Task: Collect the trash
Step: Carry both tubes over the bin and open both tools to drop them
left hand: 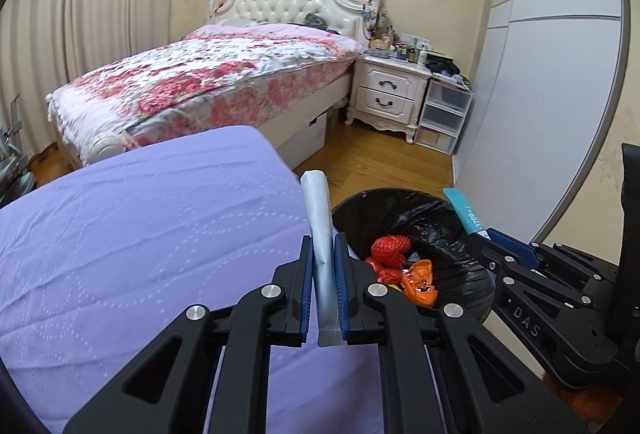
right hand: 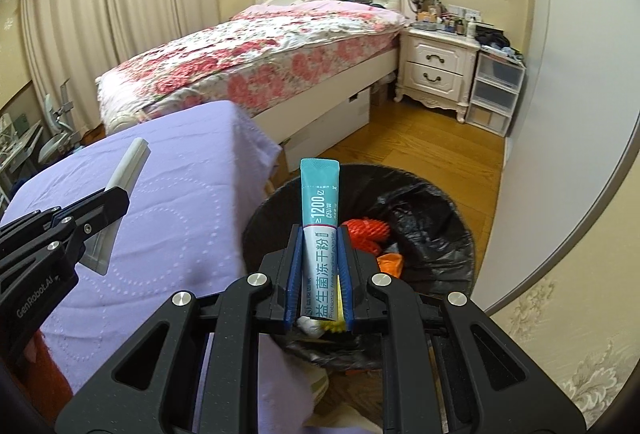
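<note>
**Right sachet is already over the bin; left one is lagging over the bedcover**

You are pinching a teal sachet (right hand: pixel 320 218) in the right gripper (right hand: pixel 320 266), its long axis running straight out along the fingers. Its free end is hanging over the mouth of the trash bin (right hand: pixel 452 209), whose black liner is already holding red and orange scraps. Your right hand is the nearer one.

You are also clamping a silver sachet (left hand: pixel 322 246) in the left gripper (left hand: pixel 324 282), likewise pointing forward. It is sitting just beside the bin's near left rim, over the edge of the purple bedcover (left hand: pixel 140 234), so the bin is lying ahead and to its right. That sideways gap probably needs closing before you release.
</note>
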A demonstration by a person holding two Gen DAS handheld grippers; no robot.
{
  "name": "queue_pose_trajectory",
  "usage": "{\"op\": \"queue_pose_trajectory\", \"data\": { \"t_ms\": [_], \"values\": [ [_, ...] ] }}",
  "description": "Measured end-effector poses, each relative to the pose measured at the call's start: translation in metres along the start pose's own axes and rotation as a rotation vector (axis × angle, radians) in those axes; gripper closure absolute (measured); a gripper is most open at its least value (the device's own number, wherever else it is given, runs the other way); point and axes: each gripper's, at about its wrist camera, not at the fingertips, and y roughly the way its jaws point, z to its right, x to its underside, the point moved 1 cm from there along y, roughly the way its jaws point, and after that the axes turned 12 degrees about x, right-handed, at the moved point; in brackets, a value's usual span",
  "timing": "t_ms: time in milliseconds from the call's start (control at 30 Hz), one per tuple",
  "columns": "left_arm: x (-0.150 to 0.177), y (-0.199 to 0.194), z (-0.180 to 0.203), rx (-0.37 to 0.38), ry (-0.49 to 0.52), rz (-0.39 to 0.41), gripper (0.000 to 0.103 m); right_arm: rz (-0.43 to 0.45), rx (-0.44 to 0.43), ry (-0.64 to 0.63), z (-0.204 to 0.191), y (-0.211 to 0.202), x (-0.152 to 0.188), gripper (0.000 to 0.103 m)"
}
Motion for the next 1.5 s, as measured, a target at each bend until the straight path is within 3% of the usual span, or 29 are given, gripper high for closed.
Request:
{"op": "queue_pose_trajectory", "data": {
  "t_ms": [633, 700, 767, 833, 1000, 1333, 1500],
  "values": [
    [-0.029, 0.082, 0.02, -0.008, 0.065, -0.045, 0.091, -0.011, 0.08, 0.078, 0.036, 0.05, -0.018, 0.084],
    [-0.031, 0.087, 0.02, -0.009, 0.064, -0.051, 0.086, -0.011, 0.1, 0.086, 0.039, 0.055, -0.019, 0.077],
    [-0.032, 0.091, 0.02, -0.011, 0.062, -0.055, 0.071, -0.012, 0.106, 0.101, 0.041, 0.058, -0.02, 0.066],
    [-0.032, 0.09, 0.02, -0.016, 0.061, -0.044, 0.052, -0.013, 0.113, 0.106, 0.043, 0.06, -0.021, 0.065],
    [-0.029, 0.087, 0.022, -0.043, 0.072, -0.03, 0.033, -0.008, 0.137, 0.112, 0.047, 0.057, -0.019, 0.056],
    [-0.018, 0.054, 0.014, -0.105, 0.047, 0.0, 0.022, 0.035, 0.161, 0.105, 0.04, 0.031, -0.011, 0.031],
    [-0.002, 0.033, 0.006, -0.129, 0.024, -0.009, 0.021, 0.033, 0.153, 0.076, 0.029, 0.018, 0.005, 0.026]
  ]
}}
